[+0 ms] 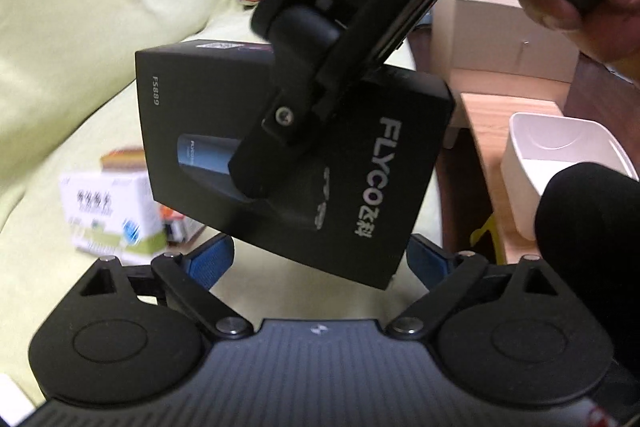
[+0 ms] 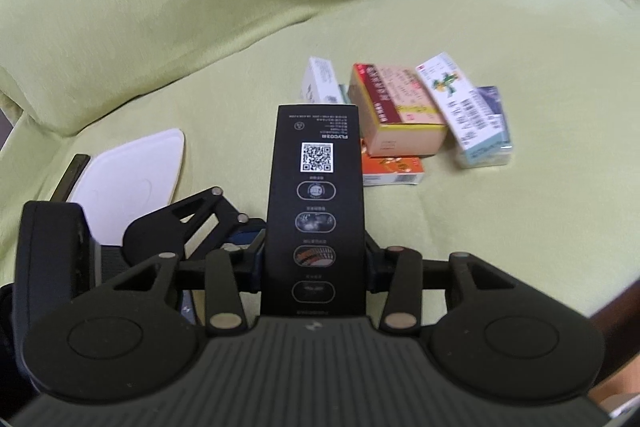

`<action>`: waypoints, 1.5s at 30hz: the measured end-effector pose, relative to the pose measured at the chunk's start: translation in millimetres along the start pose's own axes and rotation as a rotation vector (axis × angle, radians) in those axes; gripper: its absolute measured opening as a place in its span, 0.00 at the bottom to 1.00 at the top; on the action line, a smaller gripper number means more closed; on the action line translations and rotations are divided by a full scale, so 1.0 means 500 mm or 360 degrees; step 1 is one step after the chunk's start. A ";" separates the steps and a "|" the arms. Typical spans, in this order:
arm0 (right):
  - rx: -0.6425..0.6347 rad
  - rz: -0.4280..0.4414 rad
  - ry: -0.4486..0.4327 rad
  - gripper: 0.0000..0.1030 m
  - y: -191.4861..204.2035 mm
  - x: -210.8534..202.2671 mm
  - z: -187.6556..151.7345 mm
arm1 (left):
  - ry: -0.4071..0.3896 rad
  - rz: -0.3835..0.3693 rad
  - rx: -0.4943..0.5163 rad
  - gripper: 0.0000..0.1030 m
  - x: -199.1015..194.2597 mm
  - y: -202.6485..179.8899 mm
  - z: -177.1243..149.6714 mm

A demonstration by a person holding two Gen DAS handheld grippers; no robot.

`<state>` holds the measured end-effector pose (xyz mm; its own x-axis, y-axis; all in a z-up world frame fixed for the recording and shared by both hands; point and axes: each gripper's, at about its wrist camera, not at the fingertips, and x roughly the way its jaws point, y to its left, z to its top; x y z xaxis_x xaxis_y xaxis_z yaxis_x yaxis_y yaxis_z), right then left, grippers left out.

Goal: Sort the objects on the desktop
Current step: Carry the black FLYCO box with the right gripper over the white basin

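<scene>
A: Right gripper [image 2: 316, 263]: fingers pinching the tall black cardboard FLYCO shaver box [image 2: 316, 211] by its narrow sides; box lifted clear of the light-green fabric sofa cover [image 2: 480, 247].

B: Left gripper [image 1: 320, 259]: blue-padded fingers [image 1: 214, 259] spread wide either side of the box's lower edge, not pressing on it.

A: A cluster of small printed medicine cartons [image 2: 400, 115] lies on the cover beyond the box.

B: White plastic bin [image 1: 560, 163] stands to the right, on a wooden table [image 1: 492, 131].
</scene>
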<state>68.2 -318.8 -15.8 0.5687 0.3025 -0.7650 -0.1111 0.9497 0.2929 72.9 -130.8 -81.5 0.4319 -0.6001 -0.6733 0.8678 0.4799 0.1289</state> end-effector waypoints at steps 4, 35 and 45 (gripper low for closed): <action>0.0044 -0.0039 -0.0050 0.38 -0.017 -0.050 -0.019 | -0.0065 -0.0032 0.0125 0.92 -0.005 -0.043 0.027; 0.0802 -0.0708 -0.0418 0.39 -0.322 -0.426 -0.353 | -0.0314 -0.0686 0.0869 0.92 0.198 -0.473 0.267; 0.1043 -0.0813 -0.0473 0.39 -0.376 -0.432 -0.459 | -0.0243 -0.0849 0.1068 0.92 0.284 -0.550 0.242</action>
<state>-220.8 -543.8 -37.2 0.6196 -0.2665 -0.7383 0.6525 0.6977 0.2957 -74.8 -425.3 -124.5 -0.0871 -0.7397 -0.6672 0.9043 -0.3397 0.2585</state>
